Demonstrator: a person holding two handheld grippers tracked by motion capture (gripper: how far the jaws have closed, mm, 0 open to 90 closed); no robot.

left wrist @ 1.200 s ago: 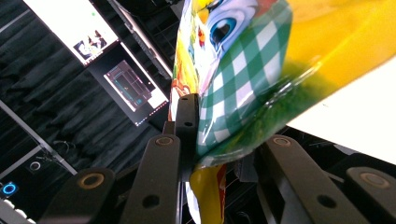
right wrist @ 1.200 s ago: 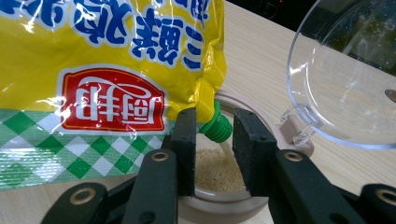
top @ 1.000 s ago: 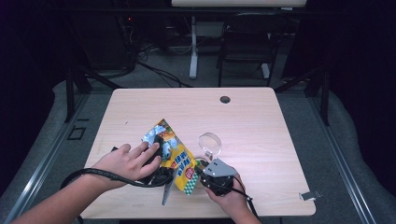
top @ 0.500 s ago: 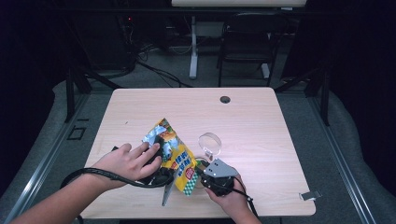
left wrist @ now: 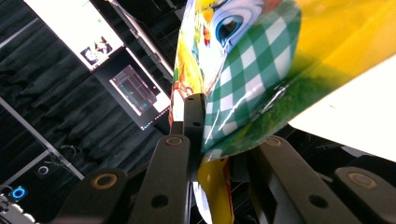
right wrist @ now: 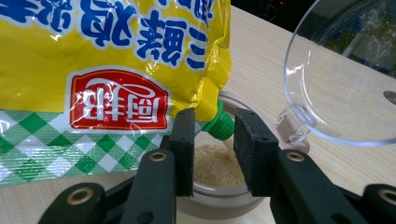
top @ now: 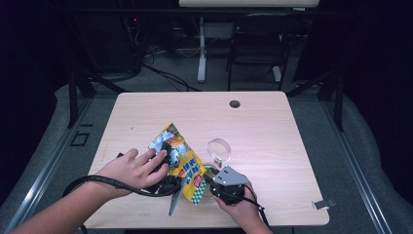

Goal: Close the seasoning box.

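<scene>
Pouring powder: left gripper (left wrist: 198, 140) clamps the yellow pouch (top: 187, 165); right gripper (right wrist: 214, 140), jaws parted around its green spout (right wrist: 218, 126), risks spilling beside the jar (right wrist: 219, 196) if tilted

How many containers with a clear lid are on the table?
1. A small round container with powder inside stands near the table's front edge, under the yellow bag's green spout; its clear lid is flipped open.
</scene>
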